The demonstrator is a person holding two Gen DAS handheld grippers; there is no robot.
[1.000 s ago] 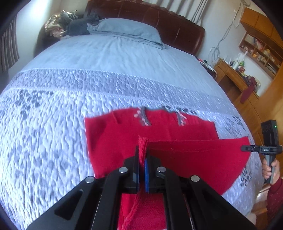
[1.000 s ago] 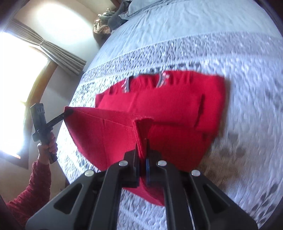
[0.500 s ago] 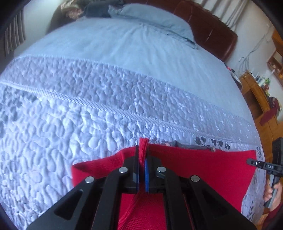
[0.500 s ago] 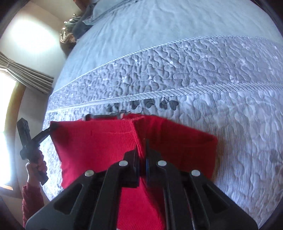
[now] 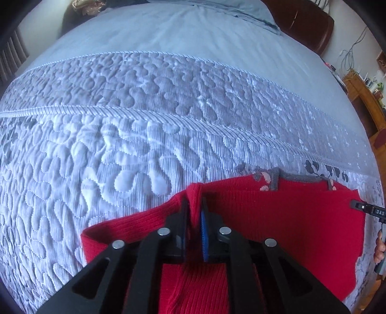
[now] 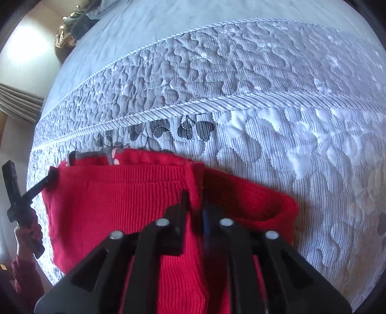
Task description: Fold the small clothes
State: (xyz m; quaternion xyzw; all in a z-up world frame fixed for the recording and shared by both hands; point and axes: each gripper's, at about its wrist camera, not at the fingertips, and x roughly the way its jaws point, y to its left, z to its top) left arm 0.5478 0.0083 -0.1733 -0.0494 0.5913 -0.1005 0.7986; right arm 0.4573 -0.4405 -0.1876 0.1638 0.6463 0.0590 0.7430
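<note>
Both the left gripper [image 5: 194, 212] and right gripper [image 6: 194, 205] pinch the red sweater's [image 5: 277, 217] hem over its collar; uneven release could skew the fold on the quilt [image 5: 120, 132].

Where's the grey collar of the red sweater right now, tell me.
In the left wrist view the grey collar lies on the quilted bedspread at the red sweater's far edge, right of the left gripper.

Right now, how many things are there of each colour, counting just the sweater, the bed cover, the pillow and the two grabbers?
Red: 1, the sweater.
Blue-grey: 2, the bed cover and the pillow.
Black: 2, the left gripper and the right gripper, both pinching the sweater.
Total: 5.
</note>
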